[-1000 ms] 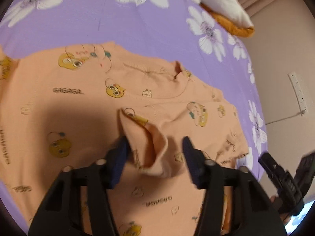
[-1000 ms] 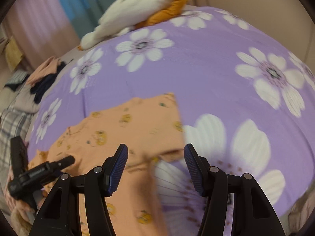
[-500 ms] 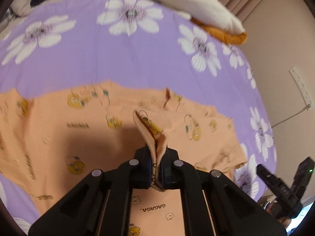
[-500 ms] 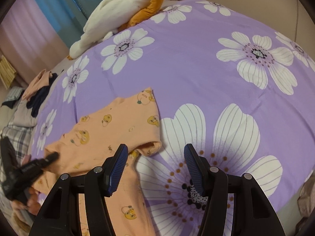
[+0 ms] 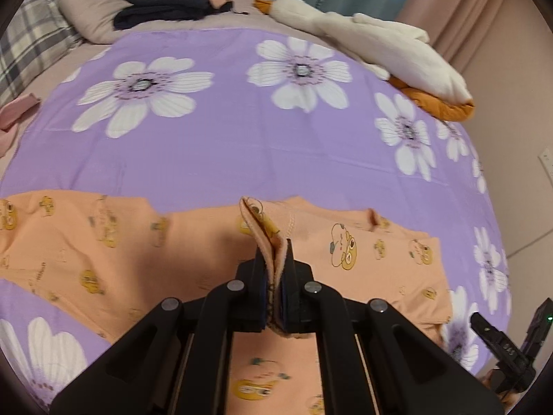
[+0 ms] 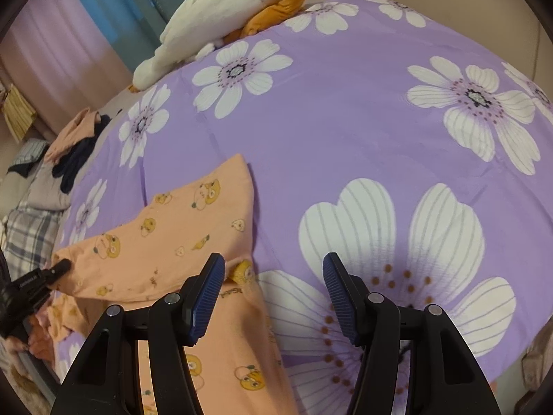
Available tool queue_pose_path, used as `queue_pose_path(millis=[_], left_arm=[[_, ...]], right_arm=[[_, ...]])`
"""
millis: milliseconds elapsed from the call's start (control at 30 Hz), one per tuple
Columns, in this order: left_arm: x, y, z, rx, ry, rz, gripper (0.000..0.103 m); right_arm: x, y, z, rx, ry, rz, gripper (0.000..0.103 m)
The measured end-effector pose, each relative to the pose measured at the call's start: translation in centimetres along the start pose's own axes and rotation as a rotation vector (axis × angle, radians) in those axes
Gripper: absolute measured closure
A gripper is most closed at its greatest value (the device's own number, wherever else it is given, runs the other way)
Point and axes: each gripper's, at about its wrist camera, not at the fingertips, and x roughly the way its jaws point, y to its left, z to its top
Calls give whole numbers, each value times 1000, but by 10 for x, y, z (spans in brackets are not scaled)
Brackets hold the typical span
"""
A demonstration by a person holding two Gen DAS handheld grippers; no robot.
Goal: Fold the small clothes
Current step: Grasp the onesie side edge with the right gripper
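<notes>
The left gripper (image 5: 274, 288) is clamped on a pinched-up fold of the orange garment (image 5: 363, 269), its blue pads pressed flat against the cloth from both sides. The fold rises ahead of the fingers as a narrow ridge, and the rest of the garment spreads flat to either side of it on the purple flowered sheet (image 5: 214, 145). Beyond the ridge the garment's far edge runs across the view, and past it lies a broad bare stretch of sheet. At that stretch's far end are a white and orange plush toy (image 5: 373, 48) and a pile of dark and peach clothes (image 5: 166, 7) on a grey pillow.

The right gripper (image 6: 273, 297) stands apart with nothing between its fingers. Its left finger (image 6: 204, 297) hangs over the garment's near edge; the right one is over a large white flower on the sheet. Ahead and to its right the sheet is open as far as the curved bed edge.

The garment's lower part is cut off by the gripper bodies in both views. How much cloth sits inside the left grip is hidden by the pads. The left gripper seen at the right view's far left edge is partly out of frame.
</notes>
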Motion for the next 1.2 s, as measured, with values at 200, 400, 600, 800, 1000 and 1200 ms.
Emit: queue_pose_path(millis=[200,400,600,800,1000,1200], left_arm=[[11,21,-7,-38,42,29,98],[23,34,-20,-49,81,65,98],[40,42,-28,-55,129,81,97],[46,48,-30,-49,147,79,92],[51,51,-30,-76,174,68,90],[51,58,-35,-103,145,16,89]], right_arm=[[25,11,-1,-15,73,35,44],[47,23,-4,-46,128,59,44],[63,32,-7,-101,160,29,89],[52,30,-4,-112,112,7,93],[67,28,-10,-119,143,-24,93],[70,33,-10,-152,150,-62,93]])
